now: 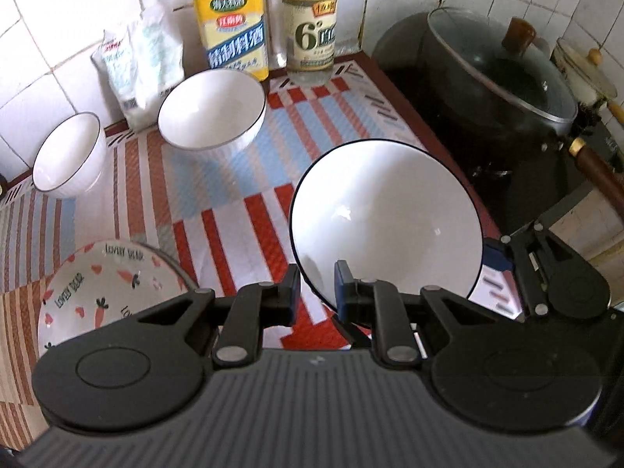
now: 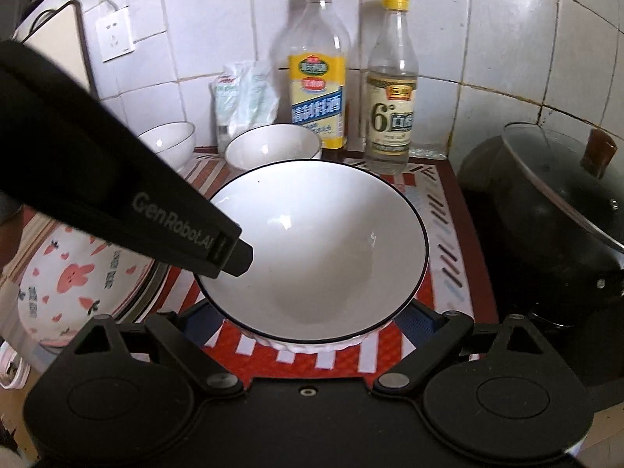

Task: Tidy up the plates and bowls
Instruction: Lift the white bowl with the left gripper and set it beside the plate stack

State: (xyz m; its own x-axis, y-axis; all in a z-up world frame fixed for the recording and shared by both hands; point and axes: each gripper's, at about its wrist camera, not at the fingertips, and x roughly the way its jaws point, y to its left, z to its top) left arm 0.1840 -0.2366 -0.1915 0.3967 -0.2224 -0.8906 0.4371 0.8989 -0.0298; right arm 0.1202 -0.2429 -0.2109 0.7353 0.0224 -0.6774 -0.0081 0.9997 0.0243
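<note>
White tiled walls meet in a corner behind a counter covered by a striped mat (image 1: 241, 210) in red, blue and white. The large bowl (image 1: 384, 218), white with a dark rim, is lifted above the mat near its right edge, tilted. The left gripper (image 1: 316, 292) is clenched on the bowl's near rim, one finger inside and one outside. The right gripper (image 2: 312, 321) cradles the bowl's base with its jaws spread wide on both sides; whether the pads press it I cannot tell. Two smaller bowls sit toward the back: one (image 1: 212, 111) before the bottles, another (image 1: 70, 156) by the left edge. A carrot-patterned plate (image 1: 105, 284) lies at the near left. A lidded pot (image 1: 503, 93) stands right of the mat.
</note>
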